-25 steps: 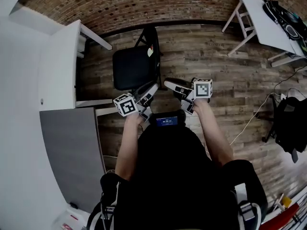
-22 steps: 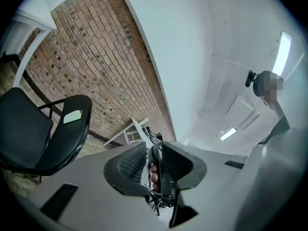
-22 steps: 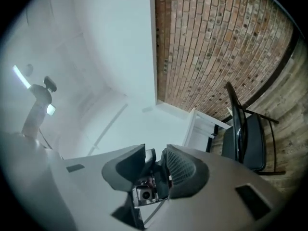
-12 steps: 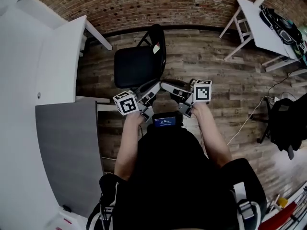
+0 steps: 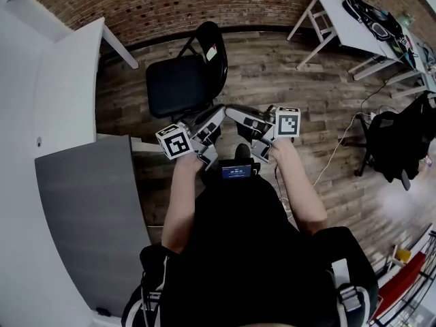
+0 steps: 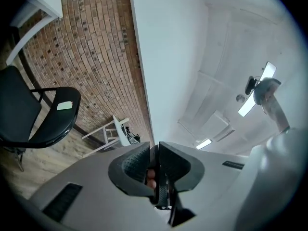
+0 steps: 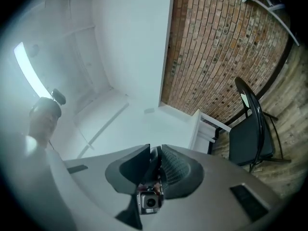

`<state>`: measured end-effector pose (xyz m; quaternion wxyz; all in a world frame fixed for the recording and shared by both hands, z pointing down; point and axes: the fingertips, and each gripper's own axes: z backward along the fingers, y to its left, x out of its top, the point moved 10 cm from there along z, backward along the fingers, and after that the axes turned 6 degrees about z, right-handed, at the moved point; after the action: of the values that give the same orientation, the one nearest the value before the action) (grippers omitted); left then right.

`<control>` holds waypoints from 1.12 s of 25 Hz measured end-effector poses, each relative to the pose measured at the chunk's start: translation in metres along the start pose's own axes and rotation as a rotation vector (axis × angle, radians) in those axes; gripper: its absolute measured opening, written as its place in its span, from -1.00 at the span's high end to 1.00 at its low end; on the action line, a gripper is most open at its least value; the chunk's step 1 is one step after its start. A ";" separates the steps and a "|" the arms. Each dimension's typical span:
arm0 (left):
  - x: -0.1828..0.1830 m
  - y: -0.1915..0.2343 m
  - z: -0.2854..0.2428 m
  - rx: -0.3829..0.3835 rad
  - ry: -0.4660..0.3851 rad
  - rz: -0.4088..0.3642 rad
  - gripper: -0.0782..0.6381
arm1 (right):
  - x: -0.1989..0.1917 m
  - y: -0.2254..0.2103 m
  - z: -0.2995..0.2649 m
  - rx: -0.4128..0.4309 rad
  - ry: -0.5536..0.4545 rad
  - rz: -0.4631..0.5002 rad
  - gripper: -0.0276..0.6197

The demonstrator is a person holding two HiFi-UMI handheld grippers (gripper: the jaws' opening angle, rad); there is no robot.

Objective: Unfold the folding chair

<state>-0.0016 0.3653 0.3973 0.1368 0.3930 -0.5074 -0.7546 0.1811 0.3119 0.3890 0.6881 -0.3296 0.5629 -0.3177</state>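
The black folding chair [image 5: 180,87] stands unfolded on the wooden floor, its seat flat and its backrest to the right. Both grippers hover near the person's chest, apart from the chair. My left gripper [image 5: 215,117] points up-right toward the chair's front edge, and its jaws are closing with nothing between them. My right gripper [image 5: 236,114] points left, its tips close to the left one's, and its jaws are also closing on nothing. The left gripper view has the chair [image 6: 29,114] at far left beyond the nearly touching jaws [image 6: 155,150]. In the right gripper view the chair [image 7: 250,134] stands at right beyond the jaws [image 7: 156,158].
A white table [image 5: 68,80] and a grey panel [image 5: 88,210] fill the left side. A white trestle table [image 5: 340,19] carrying a bag stands at the top right. A dark bag [image 5: 395,142] and a cable [image 5: 334,155] lie on the floor at right. A brick wall runs behind.
Both grippers have drawn back from the chair's seat edge and risen toward the chest, and their jaws have narrowed. The chair stays standing unfolded.
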 end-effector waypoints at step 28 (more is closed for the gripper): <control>0.003 -0.030 -0.012 -0.037 -0.020 -0.028 0.64 | 0.011 0.025 0.007 0.053 -0.070 0.040 0.67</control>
<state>0.0113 0.3690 0.3679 0.1285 0.3901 -0.4893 -0.7694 0.1911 0.3179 0.3634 0.7223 -0.3108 0.5362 -0.3069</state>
